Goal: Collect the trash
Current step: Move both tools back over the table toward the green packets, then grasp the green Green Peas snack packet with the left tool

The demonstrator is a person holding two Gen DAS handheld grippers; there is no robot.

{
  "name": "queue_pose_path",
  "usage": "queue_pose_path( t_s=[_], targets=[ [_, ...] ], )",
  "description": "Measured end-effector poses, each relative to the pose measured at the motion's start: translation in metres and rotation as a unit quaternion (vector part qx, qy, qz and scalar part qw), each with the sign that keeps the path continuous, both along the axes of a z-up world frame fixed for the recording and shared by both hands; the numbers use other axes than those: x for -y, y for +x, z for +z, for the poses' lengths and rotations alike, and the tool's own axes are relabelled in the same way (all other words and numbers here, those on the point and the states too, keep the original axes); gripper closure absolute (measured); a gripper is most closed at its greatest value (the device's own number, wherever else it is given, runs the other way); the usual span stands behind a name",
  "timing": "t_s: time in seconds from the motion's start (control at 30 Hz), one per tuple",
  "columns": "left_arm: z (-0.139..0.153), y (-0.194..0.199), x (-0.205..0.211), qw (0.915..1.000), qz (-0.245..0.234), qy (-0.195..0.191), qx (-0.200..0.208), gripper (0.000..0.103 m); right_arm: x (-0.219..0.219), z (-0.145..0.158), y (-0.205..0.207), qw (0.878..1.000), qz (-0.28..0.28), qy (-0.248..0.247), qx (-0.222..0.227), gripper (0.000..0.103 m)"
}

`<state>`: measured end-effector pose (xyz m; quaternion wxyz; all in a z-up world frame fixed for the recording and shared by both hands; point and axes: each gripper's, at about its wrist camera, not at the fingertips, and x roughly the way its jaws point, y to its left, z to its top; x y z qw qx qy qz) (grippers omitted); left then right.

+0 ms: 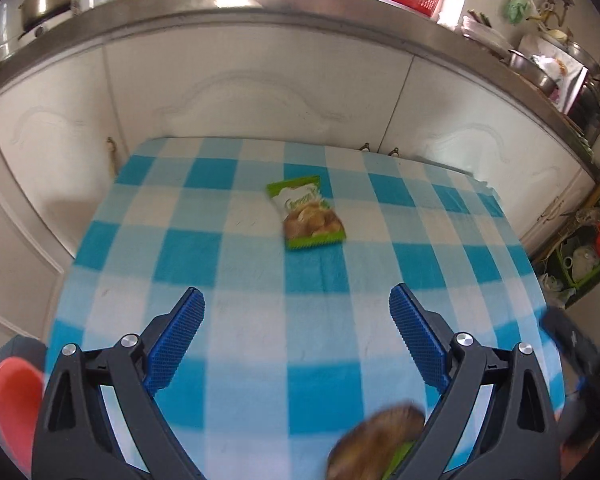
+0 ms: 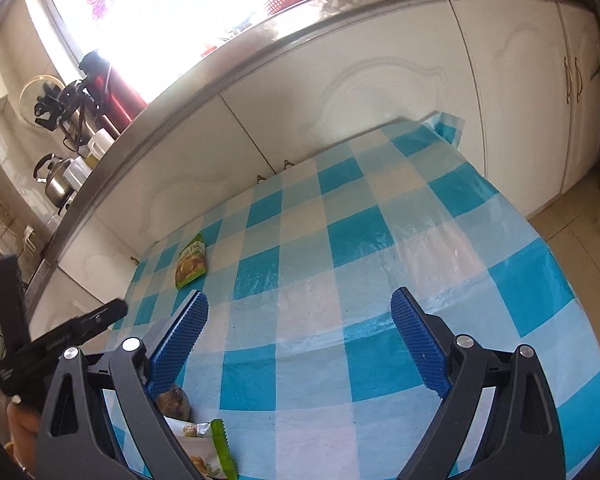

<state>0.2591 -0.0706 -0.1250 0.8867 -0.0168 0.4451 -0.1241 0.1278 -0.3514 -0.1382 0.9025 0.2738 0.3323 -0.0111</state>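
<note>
A green snack wrapper (image 1: 308,212) lies flat on the blue-and-white checked tablecloth (image 1: 236,312), ahead of my left gripper (image 1: 297,304), which is open and empty. That same wrapper (image 2: 191,261) shows far left in the right wrist view. A second green wrapper (image 2: 204,446) lies at the near edge of the table, below and left of my open right gripper (image 2: 299,308), with a brownish crumpled item (image 2: 174,400) beside it. The left wrist view shows that brownish item (image 1: 380,440) blurred, low between the jaws.
White cabinet doors (image 1: 260,92) under a steel counter (image 1: 300,0) stand right behind the table. The other gripper (image 1: 572,340) shows at the right edge. A red-orange object (image 1: 16,396) sits low left. A green rack (image 1: 588,256) stands on the floor right.
</note>
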Motion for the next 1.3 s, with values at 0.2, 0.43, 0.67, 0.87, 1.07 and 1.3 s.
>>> queue_pose_path(
  t_s=[0.2,0.43,0.67,0.87,1.07,1.3],
  targets=[
    [-0.032,0.070,0.028,0.9979,0.049,0.001,-0.043,0.009,0.000,-0.005,0.006,1.000,0.020,0.009,-0.005,0.011],
    [-0.051,0.103,0.047,0.9949,0.060,0.063,-0.050,0.013,-0.011,-0.007,0.011,0.997,0.069,0.021,-0.008,0.011],
    [-0.056,0.105,0.047,0.9927,0.066,0.093,-0.041,0.043,-0.032,-0.011,0.016,0.991,0.131,0.014,-0.018,0.011],
    [-0.054,0.095,0.044,0.9935,0.061,0.090,-0.032,0.056,-0.056,-0.015,0.018,0.979,0.198,0.019,-0.031,0.011],
    [-0.051,0.083,0.033,0.9944,0.056,0.084,-0.030,0.060,-0.077,-0.020,0.020,0.968,0.248,0.012,-0.040,0.011],
    [-0.047,0.056,0.011,0.9952,0.054,0.074,-0.033,0.061,-0.085,-0.023,0.017,0.966,0.254,-0.007,-0.045,0.011]
  ],
)
